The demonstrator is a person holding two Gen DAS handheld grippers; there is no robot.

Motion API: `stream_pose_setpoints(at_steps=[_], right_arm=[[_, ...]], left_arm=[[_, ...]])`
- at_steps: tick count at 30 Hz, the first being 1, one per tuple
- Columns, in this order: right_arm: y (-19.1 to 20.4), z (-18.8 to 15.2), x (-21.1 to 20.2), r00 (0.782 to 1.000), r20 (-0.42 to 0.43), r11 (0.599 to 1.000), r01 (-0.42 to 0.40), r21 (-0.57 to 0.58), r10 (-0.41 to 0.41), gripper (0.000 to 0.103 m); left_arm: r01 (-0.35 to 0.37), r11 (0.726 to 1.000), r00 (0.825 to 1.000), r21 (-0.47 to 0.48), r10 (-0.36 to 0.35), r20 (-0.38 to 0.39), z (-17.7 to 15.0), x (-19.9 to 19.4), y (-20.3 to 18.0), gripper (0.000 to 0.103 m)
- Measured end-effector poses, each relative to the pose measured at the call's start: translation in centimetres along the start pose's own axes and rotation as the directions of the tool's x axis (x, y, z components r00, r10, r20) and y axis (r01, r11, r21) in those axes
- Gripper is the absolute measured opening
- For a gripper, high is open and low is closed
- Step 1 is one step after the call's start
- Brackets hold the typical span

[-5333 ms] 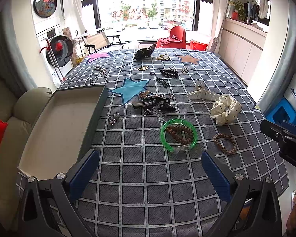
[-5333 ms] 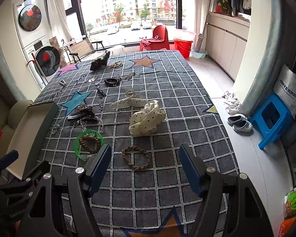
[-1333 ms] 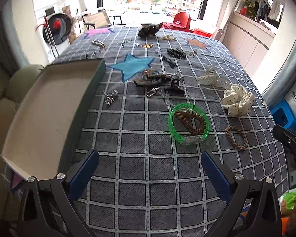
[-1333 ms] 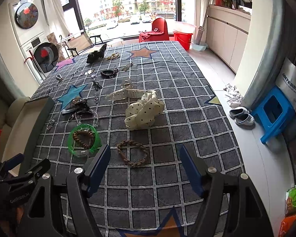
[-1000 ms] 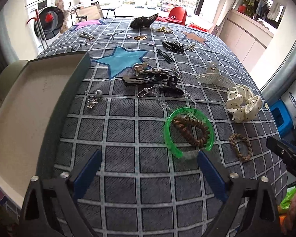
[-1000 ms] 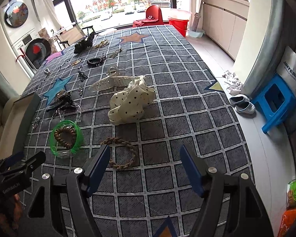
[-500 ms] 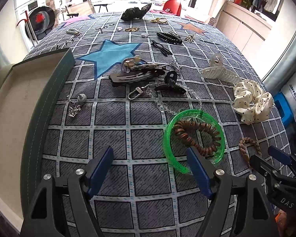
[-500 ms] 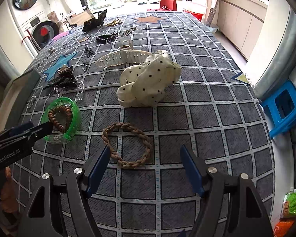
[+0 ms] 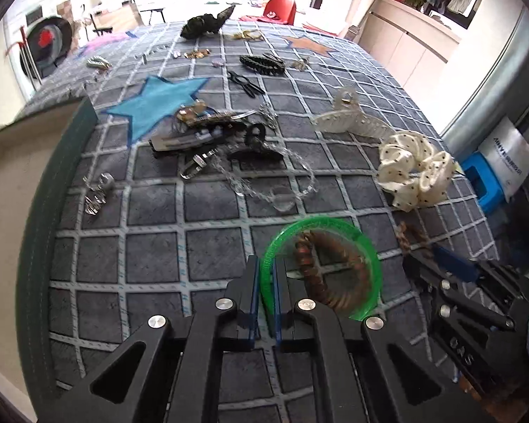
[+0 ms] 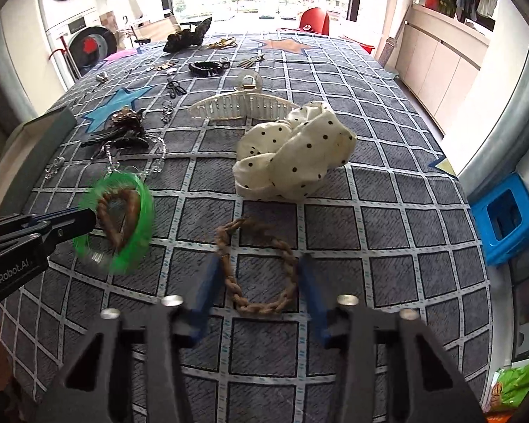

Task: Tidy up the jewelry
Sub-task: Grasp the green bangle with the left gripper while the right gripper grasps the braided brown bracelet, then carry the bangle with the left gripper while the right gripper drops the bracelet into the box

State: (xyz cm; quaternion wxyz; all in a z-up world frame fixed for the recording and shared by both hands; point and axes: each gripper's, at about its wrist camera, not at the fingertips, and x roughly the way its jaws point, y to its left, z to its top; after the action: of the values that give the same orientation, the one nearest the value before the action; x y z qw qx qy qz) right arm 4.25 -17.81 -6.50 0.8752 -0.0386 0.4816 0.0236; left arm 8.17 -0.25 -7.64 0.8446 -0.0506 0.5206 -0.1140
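Green bangle point(image 9: 366, 246) pinched by left gripper point(image 9: 266, 275); right gripper point(image 10: 255, 275) spread around braided bracelet point(image 10: 264, 271).

My counter point(image 10: 388, 190) wears a grey checked cloth with coloured stars. On it lie a white polka-dot scrunchie point(image 10: 292, 155), a clear claw clip point(image 10: 243, 105) just beyond it, a braided brown band point(image 10: 261, 268) nearest me, a clear bead chain point(image 9: 264, 179), a heap of dark clips point(image 9: 208, 130), and an open shallow box point(image 9: 14, 183) along the left edge. Smaller pieces are scattered at the far end.
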Motion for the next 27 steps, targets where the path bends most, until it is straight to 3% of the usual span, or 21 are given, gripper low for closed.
stream_pose_setpoints(at_steps=[1,2,16,23,27], right_arm=[[0.0,0.1,0.0,1.0,0.0,1.0,-0.007,0.004,0.007,0.013],[0.0,0.1,0.0,1.0,-0.001,1.0,-0.012,0.011,0.012,0.012],[-0.7,0.6,-4.1,0.992,0.068,0.99,-0.112,0.082,0.106,0.011],[2.0,1.9,-5.9,0.982,0.091,0.984,-0.17,0.055,0.165,0.011],[5.0,3.5,-6.4,0.966,0.092,0.969,-0.245,0.018,0.242,0.011]], left_arm=[[0.009,1.0,1.0,-0.004,-0.009,0.007,-0.1,-0.2,0.0,0.008],[0.015,1.0,1.0,-0.004,-0.015,0.014,-0.2,-0.4,0.1,0.008],[0.032,0.999,0.992,-0.035,-0.027,0.121,-0.5,-6.0,1.9,0.008],[0.012,0.997,0.981,-0.072,0.002,0.193,-0.6,-9.4,5.1,0.008],[-0.022,0.992,0.97,-0.124,0.051,0.237,-0.5,-11.4,8.2,0.008]])
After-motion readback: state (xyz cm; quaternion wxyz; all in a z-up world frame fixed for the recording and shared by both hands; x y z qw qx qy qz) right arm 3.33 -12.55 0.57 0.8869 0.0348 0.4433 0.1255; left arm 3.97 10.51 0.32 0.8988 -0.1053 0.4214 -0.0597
